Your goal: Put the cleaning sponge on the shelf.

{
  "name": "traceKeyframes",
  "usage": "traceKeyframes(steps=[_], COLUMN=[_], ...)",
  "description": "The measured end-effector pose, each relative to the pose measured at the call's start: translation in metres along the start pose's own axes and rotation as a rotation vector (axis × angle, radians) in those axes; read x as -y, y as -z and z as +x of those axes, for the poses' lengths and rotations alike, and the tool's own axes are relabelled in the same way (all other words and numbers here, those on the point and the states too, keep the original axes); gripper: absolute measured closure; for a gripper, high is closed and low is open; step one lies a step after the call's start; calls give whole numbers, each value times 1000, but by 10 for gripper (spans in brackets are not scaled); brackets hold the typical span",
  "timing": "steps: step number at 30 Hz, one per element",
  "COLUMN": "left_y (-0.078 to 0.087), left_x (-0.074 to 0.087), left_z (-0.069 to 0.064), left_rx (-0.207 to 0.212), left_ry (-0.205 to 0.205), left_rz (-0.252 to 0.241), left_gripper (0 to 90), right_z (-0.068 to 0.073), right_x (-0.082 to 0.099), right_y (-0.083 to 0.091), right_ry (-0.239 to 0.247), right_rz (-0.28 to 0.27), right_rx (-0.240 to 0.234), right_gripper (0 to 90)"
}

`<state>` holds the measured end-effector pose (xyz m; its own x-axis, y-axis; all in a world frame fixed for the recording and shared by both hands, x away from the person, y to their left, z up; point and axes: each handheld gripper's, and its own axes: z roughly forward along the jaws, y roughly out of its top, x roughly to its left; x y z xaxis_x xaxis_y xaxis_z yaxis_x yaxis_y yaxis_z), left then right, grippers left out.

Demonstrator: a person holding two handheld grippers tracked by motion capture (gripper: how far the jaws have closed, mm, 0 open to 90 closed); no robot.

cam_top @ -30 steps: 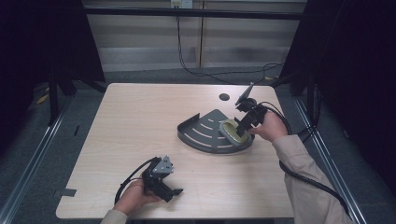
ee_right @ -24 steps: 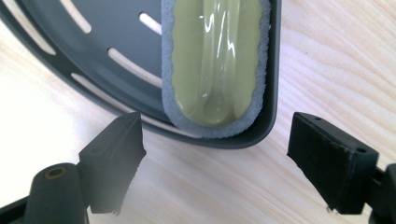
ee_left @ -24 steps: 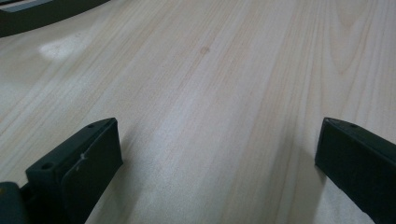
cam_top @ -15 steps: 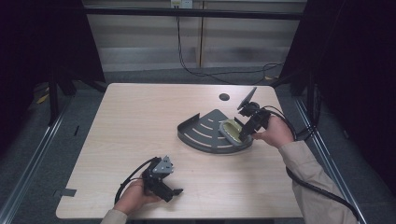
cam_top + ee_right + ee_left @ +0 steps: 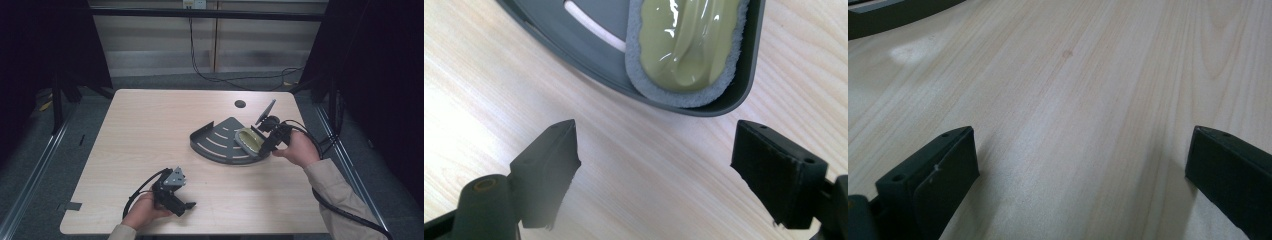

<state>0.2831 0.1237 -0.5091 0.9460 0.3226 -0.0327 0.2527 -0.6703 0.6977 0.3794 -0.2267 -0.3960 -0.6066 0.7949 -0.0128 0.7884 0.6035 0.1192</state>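
**Fan-shaped tray with pad — both grippers empty**

Grey slotted tray (image 5: pixel 220 142) on the wooden table (image 5: pixel 150 125), right of centre. Olive-green pad (image 5: pixel 689 45) with grey fuzzy edge — possibly a sponge — lies in the tray's right corner. Right gripper (image 5: pixel 654 165) just beside that corner, jaws wide apart. Left gripper (image 5: pixel 1080 175) near the front edge, jaws apart over bare wood.

My left hand (image 5: pixel 142 212) rests low near my side holding the left gripper (image 5: pixel 184 204) with jaws spread wide, while my right hand (image 5: pixel 298 148) reaches forward, its right gripper (image 5: pixel 264 145) likewise gaping and empty.
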Motion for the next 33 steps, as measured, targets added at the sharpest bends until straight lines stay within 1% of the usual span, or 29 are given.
traceKeyframes(steps=[3,4,6,8,16,20,24,28,33], left_y=[0,0,0,0,0,0,0,0,0], left_x=[0,0,0,0,0,0,0,0,0], left_z=[0,0,0,0,0,0,0,0,0], left_rx=[0,0,1,0,0,0,0,0,0], left_ry=[-3,0,-2,0,-2,-3,-2,0,0], left_rz=[2,0,2,0,1,2,2,0,0], left_gripper=[0,0,0,0,0,0,0,0,0], right_z=[2,4,6,8,11,13,14,16,17], right_x=[2,5,6,10,22,31,36,42,48], right_y=[0,-1,-1,-4,-8,-12,-15,-18,-23], right_ry=[-3,12,16,35,29,32,32,42,44], right_rz=[6,3,1,-1,-7,-17,-12,-10,-7], right_rx=[5,16,18,15,3,-9,-11,-8,-20], right_gripper=[182,181,180,182,179,176,176,175,173])
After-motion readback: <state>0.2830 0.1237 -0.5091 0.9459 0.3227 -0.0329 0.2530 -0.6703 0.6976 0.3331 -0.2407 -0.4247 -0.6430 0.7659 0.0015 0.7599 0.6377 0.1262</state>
